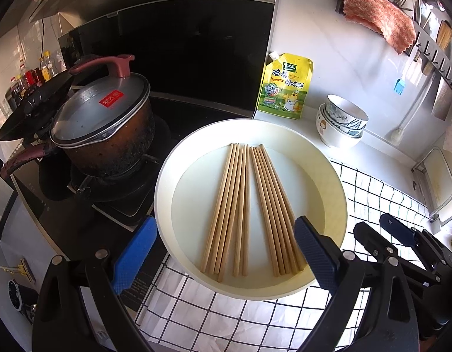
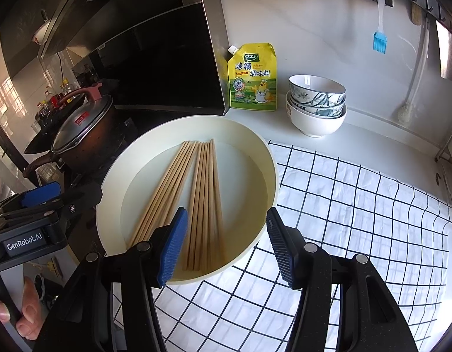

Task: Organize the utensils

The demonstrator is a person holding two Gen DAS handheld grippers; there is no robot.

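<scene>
The wooden chopsticks (image 1: 249,208) lie in two loose bundles inside the cream plate (image 1: 167,182), which sits at the left edge of the checked cloth (image 2: 358,205), next to the stove. Both the left gripper (image 1: 223,252) and the right gripper (image 2: 226,246) hover spread and empty at the plate's near rim. This fits either sticks just laid down or sticks awaiting pickup; any grasp would call for pinching across a thin, rolling bundle near its ends.
</scene>
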